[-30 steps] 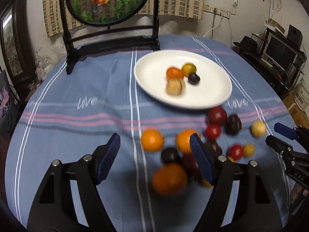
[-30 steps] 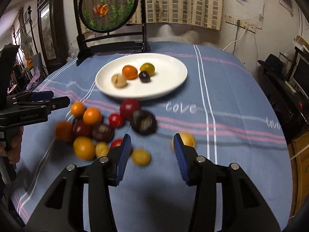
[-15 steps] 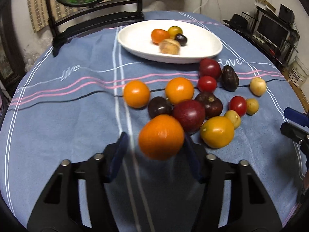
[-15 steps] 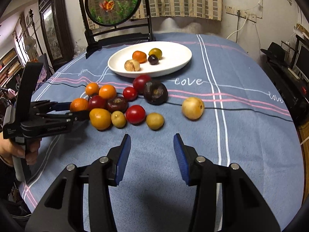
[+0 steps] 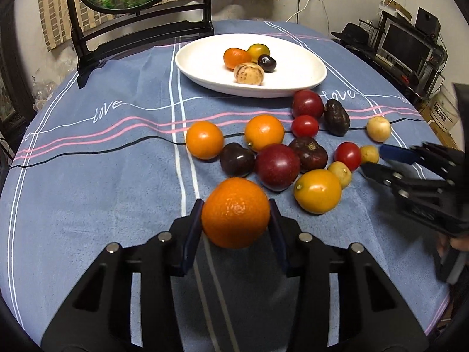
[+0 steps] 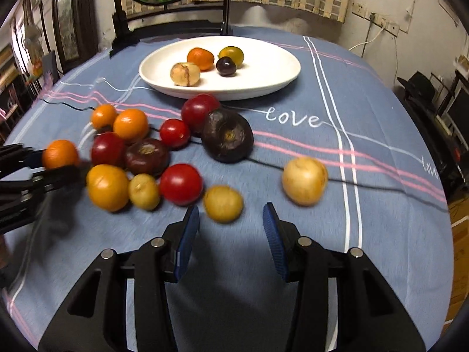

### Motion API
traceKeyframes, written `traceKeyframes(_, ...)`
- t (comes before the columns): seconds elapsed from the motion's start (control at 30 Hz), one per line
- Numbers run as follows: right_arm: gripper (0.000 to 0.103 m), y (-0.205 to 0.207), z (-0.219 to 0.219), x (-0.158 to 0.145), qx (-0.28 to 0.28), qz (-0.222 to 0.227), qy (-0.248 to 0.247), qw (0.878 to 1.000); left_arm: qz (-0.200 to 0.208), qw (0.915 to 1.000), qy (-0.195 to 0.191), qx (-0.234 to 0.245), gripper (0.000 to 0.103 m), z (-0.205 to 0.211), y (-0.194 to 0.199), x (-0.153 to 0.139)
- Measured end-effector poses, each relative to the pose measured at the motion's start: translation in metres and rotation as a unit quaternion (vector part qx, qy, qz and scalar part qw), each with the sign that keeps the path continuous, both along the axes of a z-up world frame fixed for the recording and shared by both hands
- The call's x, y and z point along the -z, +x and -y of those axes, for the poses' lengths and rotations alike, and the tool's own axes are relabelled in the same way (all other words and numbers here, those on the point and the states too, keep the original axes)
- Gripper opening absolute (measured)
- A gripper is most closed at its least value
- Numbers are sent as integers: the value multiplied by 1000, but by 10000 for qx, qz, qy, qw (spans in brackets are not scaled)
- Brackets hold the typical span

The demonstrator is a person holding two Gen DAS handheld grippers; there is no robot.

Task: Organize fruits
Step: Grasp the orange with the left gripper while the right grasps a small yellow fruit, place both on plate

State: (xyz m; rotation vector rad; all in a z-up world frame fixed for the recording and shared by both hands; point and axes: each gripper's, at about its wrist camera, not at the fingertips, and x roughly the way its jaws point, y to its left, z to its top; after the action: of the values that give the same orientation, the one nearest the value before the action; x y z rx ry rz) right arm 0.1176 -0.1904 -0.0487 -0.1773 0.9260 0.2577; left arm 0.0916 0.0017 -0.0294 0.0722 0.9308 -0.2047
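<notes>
My left gripper (image 5: 236, 220) is shut on an orange mandarin (image 5: 235, 213) at the near edge of a heap of loose fruit (image 5: 277, 166) on the blue cloth. It also shows at the left of the right wrist view (image 6: 60, 154). A white plate (image 5: 304, 73) behind the heap holds several fruits. My right gripper (image 6: 231, 226) is open and empty, just in front of a small yellow fruit (image 6: 223, 204). A larger pale yellow fruit (image 6: 304, 180) lies apart to its right. The right gripper also shows in the left wrist view (image 5: 381, 161).
A black stand with a round painted screen (image 5: 140, 26) stands at the table's back left. The blue striped tablecloth (image 5: 88, 176) covers the round table. Shelves with a monitor (image 5: 410, 41) stand beyond the right edge.
My left gripper closed on the orange mandarin, which it straddled open half a second ago. My right gripper moved forward toward the small yellow fruit, still open.
</notes>
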Motion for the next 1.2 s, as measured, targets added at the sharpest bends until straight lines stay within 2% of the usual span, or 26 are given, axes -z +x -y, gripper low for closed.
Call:
traceKeyframes(0.07,27,5,-3,2,-111,-39,40,9999,-1,10000,-5,-11,43,-1,-1,-1)
traceKeyframes(0.13,26,4,-5,0,-138,-5,-12,9999,-17,10000,-27,-37,43,-3,-1,-2)
traceKeyframes(0.27,26,-13,5,-17,-91,168,303,9994,28,10000,-82,-50,43,-6,-5,-10)
traceKeyframes(0.47,27,-38,15,-76,-137,1043,712,9919,482,9987,-140,76,43,3,0,-51)
traceKeyframes(0.6,27,-34,10,-102,-155,1550,813,9844,758,9969,-172,95,43,10,15,-76)
traceKeyframes(0.67,27,-24,6,-108,-182,1651,824,9827,873,9959,-210,69,44,13,28,-86)
traceKeyframes(0.83,27,17,-9,-101,-166,1655,817,9827,873,9959,-206,-103,44,15,69,-84)
traceKeyframes(1.03,27,60,-20,-72,-154,1245,766,9891,587,9979,-115,-239,44,17,114,-58)
traceKeyframes(1.2,27,89,-33,-51,-185,924,527,9942,397,9987,-104,-314,44,18,144,-40)
